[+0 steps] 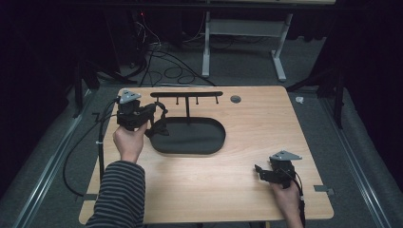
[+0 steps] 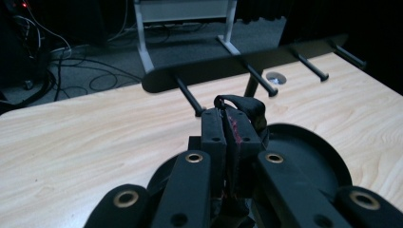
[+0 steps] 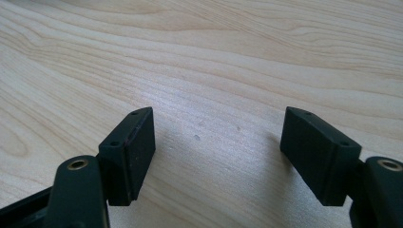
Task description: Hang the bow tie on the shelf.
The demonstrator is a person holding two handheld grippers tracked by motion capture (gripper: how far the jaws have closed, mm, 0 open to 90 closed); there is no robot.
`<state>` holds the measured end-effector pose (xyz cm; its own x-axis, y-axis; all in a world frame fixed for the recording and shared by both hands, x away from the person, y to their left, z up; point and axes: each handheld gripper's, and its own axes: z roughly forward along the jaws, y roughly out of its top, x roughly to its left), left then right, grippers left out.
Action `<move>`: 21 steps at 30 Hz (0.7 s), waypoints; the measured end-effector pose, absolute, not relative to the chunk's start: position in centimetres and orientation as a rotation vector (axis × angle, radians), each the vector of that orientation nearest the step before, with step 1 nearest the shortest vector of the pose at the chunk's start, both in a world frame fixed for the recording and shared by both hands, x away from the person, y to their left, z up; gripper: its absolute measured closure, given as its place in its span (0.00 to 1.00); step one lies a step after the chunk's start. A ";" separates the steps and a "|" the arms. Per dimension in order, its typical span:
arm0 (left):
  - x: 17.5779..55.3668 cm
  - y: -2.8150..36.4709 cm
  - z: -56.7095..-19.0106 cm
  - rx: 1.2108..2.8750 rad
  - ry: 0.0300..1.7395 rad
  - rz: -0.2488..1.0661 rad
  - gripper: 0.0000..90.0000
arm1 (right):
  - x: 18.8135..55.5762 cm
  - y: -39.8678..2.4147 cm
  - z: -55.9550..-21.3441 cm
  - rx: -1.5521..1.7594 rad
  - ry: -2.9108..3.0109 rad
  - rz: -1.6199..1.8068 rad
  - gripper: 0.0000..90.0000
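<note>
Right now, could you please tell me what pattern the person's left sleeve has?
Dark and grey horizontal stripes on the left sleeve, clearest in the high view.

Peg rack (image 1: 186, 94) and black tray (image 1: 192, 135) crowd the left tool (image 1: 153, 111)

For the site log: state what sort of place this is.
Probably a lab or recording workspace: a bare wooden table in a dark-curtained space, loose cables across the grey carpet, and a second desk's white frame behind. On the table stands a black peg rack.
</note>
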<state>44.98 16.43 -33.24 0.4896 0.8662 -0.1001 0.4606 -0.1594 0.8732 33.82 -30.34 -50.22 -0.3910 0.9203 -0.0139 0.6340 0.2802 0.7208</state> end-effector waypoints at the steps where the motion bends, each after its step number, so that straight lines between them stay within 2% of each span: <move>1: 45.2 16.4 -33.1 1.795 1.122 0.541 0.97 | 33.8 -30.3 -50.2 1.400 2.124 0.894 0.32; 21: 47.8 16.4 -33.7 1.796 1.218 0.590 0.97 | 33.8 -30.3 -50.2 1.398 2.124 0.895 0.32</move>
<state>47.78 16.44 -33.71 0.4108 0.9082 -0.0809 0.4995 -0.1499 0.8532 33.81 -30.34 -50.23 -0.3905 0.9205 -0.0123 0.6344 0.2787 0.7210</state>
